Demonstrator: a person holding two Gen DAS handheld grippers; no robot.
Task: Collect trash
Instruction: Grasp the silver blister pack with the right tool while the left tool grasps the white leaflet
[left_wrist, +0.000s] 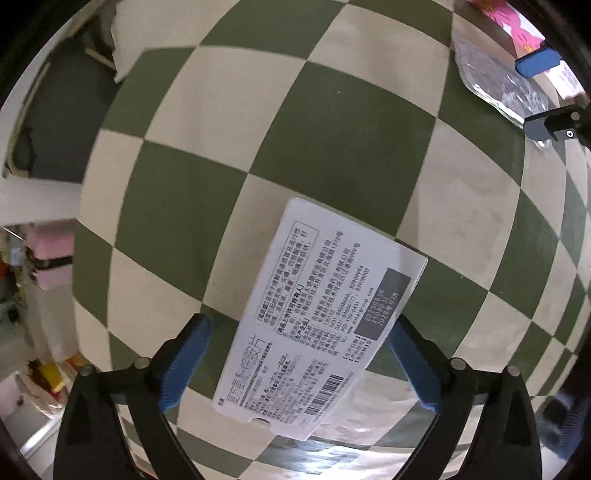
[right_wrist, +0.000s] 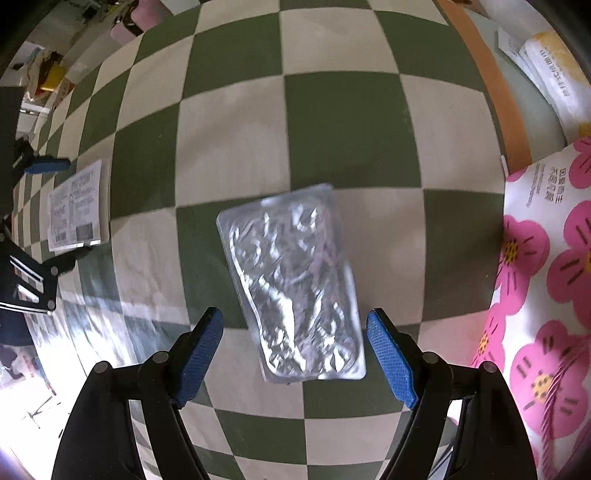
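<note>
Both tongs stand apart and hold nothing: the left tongs (left_wrist: 299, 365) straddle the white medicine box (left_wrist: 321, 314), lying flat on the checkered bench (left_wrist: 332, 129) at lower centre of the left wrist view, and the right tongs (right_wrist: 295, 360) bracket the crumpled foil blister pack (right_wrist: 295, 284) at centre of the right wrist view. Judging from this, the box lies skewed across the blue pads (left_wrist: 184, 365), so closing could catch a corner and spin it away. The thin foil pack may buckle or slide flat under the right tongs' fingers instead of lifting.
</note>
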